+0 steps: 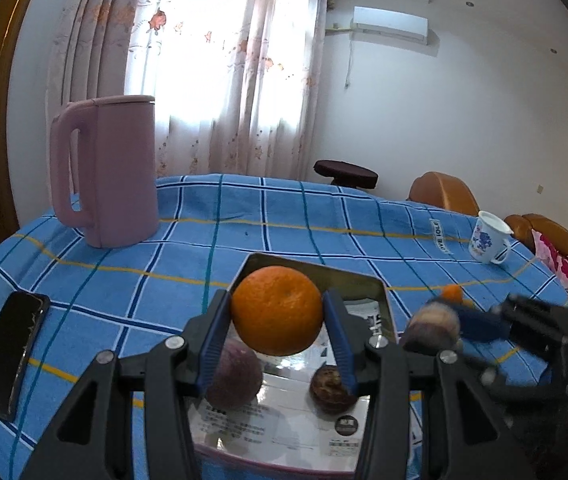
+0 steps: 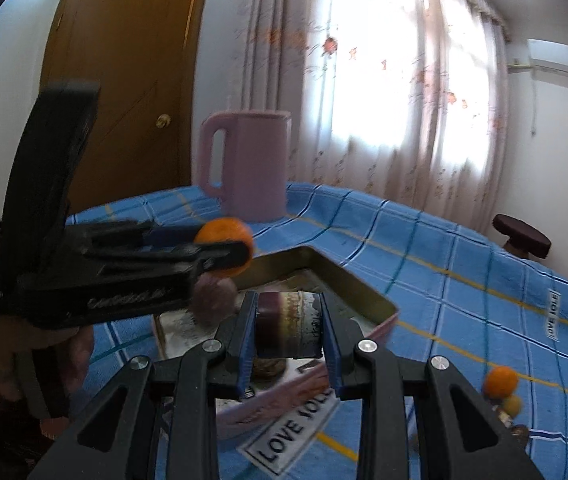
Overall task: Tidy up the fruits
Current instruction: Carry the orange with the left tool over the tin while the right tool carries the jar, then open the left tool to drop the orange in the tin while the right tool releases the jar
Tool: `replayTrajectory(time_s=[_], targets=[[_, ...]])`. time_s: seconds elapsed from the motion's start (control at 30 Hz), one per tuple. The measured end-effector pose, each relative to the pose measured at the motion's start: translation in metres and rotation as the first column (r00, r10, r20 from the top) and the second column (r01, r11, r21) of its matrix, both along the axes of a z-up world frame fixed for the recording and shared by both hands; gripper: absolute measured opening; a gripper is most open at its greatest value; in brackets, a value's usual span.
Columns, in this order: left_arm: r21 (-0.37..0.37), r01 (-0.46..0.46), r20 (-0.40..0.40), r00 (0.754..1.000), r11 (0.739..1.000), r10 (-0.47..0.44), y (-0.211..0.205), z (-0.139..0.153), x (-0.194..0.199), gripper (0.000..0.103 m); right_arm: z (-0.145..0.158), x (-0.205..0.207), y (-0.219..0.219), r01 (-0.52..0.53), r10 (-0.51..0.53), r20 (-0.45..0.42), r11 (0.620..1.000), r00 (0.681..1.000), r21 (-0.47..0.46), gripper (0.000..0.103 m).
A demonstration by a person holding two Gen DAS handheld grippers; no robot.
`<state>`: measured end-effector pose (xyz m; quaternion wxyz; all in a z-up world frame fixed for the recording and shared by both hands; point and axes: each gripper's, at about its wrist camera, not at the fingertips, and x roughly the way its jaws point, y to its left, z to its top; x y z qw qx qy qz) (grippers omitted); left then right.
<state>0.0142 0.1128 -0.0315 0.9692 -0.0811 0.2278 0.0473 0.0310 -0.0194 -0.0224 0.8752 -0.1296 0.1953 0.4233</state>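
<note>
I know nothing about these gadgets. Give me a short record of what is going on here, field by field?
Setting: table under a blue checked cloth
Left gripper: shut on an orange, held above the tin
Right gripper: shut on a purplish round fruit, also over the tin
Tin: open, with two dark fruits already inside
Loose fruit: a few small pieces on the cloth beside the tin
Also on the table: pink jug, phone, white mug

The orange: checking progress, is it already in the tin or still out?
Out. The left gripper holds the orange above the tin.
</note>
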Motion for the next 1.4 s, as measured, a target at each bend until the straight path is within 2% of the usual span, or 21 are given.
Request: replayTrajectory(time_s=[0.3, 0.53, 0.67, 0.7, 0.73, 0.77, 0.9, 1.03, 1.27, 1.4], targets=[[0.0, 0.001, -0.057, 0.998, 1.0, -0.001, 0.001, -0.012, 0.011, 0.049, -0.019, 0.001, 0.018, -0.039, 0.033, -0.068, 0.995, 0.997, -0.091, 0.031], [0.014, 0.012, -0.076, 0.997, 1.0, -0.011, -0.002, -0.014, 0.014, 0.049, -0.023, 0.005, 0.021, -0.071, 0.057, -0.116, 0.991, 0.992, -0.114, 0.031], [0.017, 0.008, -0.083, 0.997, 1.0, -0.007, -0.001, -0.015, 0.015, 0.049, -0.023, 0.004, 0.022, -0.065, 0.051, -0.112, 0.99, 0.992, -0.123, 0.033], [0.016, 0.009, -0.084, 0.996, 1.0, -0.007, -0.001, -0.015, 0.015, 0.05, -0.023, 0.004, 0.022, -0.064, 0.05, -0.115, 0.991, 0.992, -0.118, 0.042], [0.017, 0.008, -0.085, 0.996, 1.0, -0.006, -0.001, -0.015, 0.015, 0.05, -0.022, 0.004, 0.021, -0.059, 0.046, -0.114, 0.992, 0.992, -0.114, 0.057], [0.02, 0.005, -0.084, 0.996, 1.0, -0.003, -0.001, -0.015, 0.015, 0.05, -0.021, 0.004, 0.02, -0.054, 0.042, -0.112, 0.993, 0.993, -0.106, 0.061], [0.026, 0.004, -0.068, 0.998, 1.0, -0.003, -0.001, -0.011, 0.012, 0.051, -0.02, 0.005, 0.016, -0.043, 0.033, -0.112, 0.995, 0.993, -0.09, 0.062], [0.04, -0.02, -0.045, 0.999, 0.999, 0.022, -0.002, -0.007, 0.008, 0.071, -0.018, 0.004, 0.01, -0.03, 0.021, -0.106, 0.996, 0.994, -0.082, 0.062], [0.027, -0.02, -0.028, 0.999, 0.999, 0.021, -0.004, -0.003, 0.005, 0.074, -0.015, -0.001, -0.011, 0.015, -0.021, -0.077, 0.997, 0.997, -0.075, 0.062], [0.034, -0.007, 0.001, 1.0, 0.999, 0.007, -0.016, 0.004, 0.001, 0.087, -0.01, -0.002, -0.042, 0.079, -0.082, -0.044, 0.994, 0.996, -0.07, 0.062]])
